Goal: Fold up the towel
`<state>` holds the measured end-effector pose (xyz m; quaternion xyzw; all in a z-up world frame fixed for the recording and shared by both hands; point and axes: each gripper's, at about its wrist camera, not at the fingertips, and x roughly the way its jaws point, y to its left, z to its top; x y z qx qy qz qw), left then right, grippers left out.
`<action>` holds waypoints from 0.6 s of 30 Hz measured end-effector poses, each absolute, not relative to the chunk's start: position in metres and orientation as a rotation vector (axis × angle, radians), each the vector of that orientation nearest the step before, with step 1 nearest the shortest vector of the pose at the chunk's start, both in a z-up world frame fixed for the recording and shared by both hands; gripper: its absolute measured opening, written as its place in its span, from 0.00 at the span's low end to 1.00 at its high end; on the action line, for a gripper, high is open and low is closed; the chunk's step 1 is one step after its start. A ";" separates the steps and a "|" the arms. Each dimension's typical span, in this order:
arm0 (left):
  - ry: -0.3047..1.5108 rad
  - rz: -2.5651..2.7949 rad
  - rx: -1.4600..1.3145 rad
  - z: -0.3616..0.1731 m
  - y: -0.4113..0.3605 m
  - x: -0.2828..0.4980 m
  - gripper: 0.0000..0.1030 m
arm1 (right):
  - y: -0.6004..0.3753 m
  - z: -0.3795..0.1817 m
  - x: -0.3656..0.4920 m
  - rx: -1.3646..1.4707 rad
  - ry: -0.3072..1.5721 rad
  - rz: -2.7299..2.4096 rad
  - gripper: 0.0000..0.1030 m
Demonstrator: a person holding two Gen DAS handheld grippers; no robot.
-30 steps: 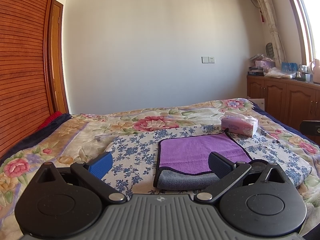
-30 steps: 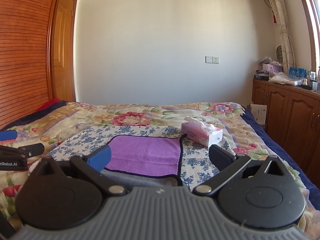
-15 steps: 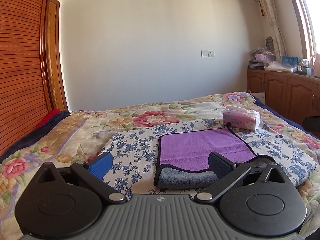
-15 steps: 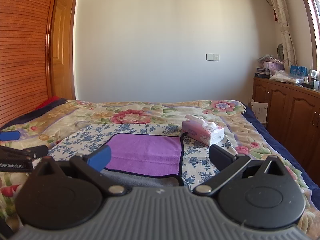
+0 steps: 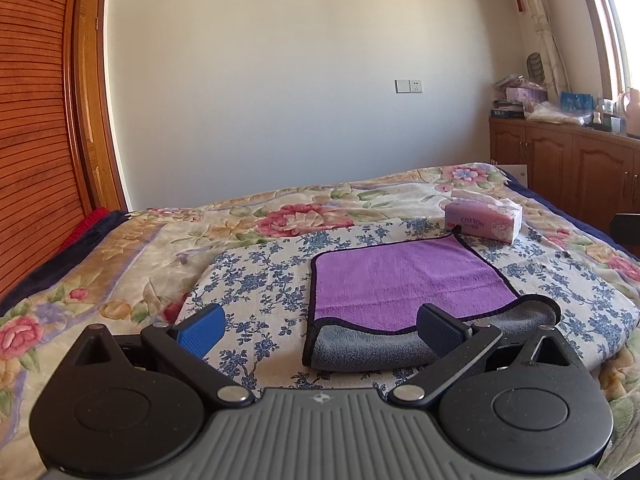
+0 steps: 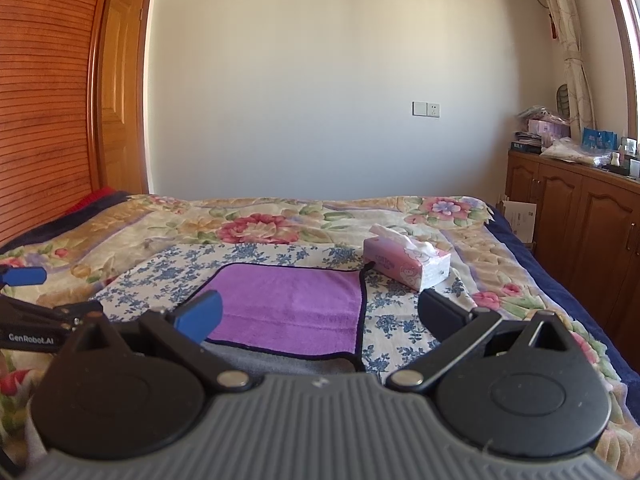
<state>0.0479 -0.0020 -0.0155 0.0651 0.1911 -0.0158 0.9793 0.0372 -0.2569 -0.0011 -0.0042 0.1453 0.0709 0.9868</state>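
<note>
I've got the towel (image 5: 404, 276) lying flat on the blue-flowered cloth (image 5: 256, 276) on the bed (image 5: 120, 256), purple side up, its near edge turned over to show grey. A pink tissue box (image 5: 484, 222) sits just beyond the towel's far right corner, close to touching it. My left gripper (image 5: 318, 326) hangs over the towel's near left corner, fingers (image 5: 200, 326) spread wide, nothing between them; its right finger stands in front of the grey fold, and I can't tell whether it touches. My right gripper (image 6: 320, 314) is above the towel's near right edge, fingers (image 6: 202, 314) spread too, holding nothing. From the right camera, the left gripper's blue tip (image 6: 24, 276) pokes in left of the towel. A wooden cabinet (image 6: 580, 220) stands off to the towel's right.
</note>
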 end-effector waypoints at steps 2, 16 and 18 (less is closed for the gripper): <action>0.390 -0.034 0.135 -0.017 -0.002 0.050 1.00 | -0.257 -0.002 0.039 -0.009 0.296 0.142 1.00; 0.436 -0.053 0.135 -0.024 -0.002 0.074 1.00 | -0.255 -0.008 0.062 -0.042 0.346 0.145 1.00; 0.445 -0.055 0.138 -0.026 -0.003 0.077 1.00 | -0.255 -0.010 0.066 -0.045 0.357 0.143 1.00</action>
